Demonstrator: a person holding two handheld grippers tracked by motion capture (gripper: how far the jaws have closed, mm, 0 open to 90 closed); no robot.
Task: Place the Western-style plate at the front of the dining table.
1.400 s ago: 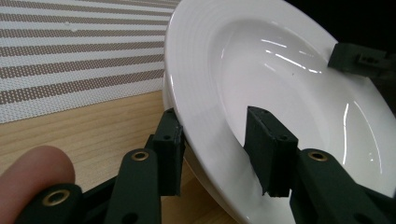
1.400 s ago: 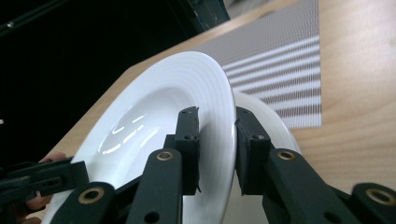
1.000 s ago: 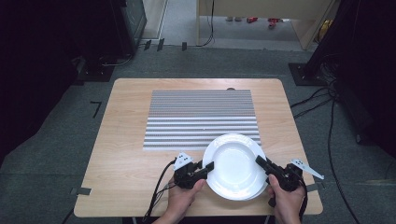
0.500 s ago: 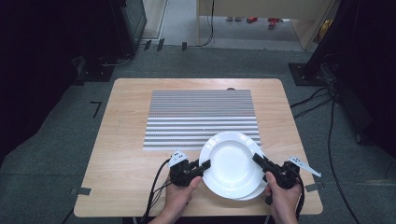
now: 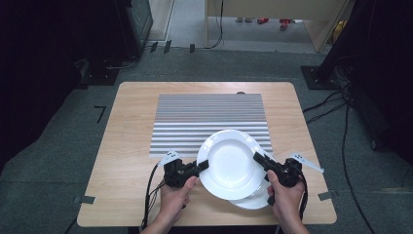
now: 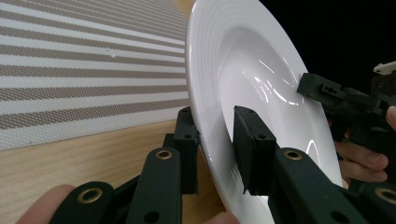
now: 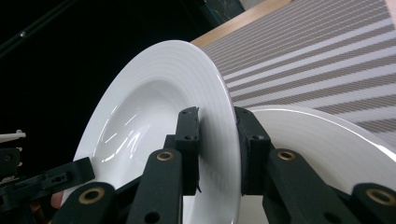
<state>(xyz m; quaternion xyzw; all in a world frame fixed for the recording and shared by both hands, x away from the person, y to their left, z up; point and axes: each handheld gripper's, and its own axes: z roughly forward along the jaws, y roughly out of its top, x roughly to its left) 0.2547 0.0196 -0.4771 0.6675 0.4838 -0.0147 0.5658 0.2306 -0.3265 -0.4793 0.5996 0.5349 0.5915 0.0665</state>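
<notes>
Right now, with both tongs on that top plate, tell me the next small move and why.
Probably carry the top plate forward and level toward the striped mat. The left tongs and right tongs each clamp its rim on opposite sides, and it is already lifted off the second plate lying on the table. Moving both hands together should keep it from tilting or twisting.

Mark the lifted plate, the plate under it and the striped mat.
lifted plate (image 5: pixel 229 163), high view, middle of its bowl.
lower plate (image 5: pixel 253 201), high view, bare near rim below the lifted plate.
striped mat (image 5: pixel 204 114), high view, bare middle stripes.
</notes>
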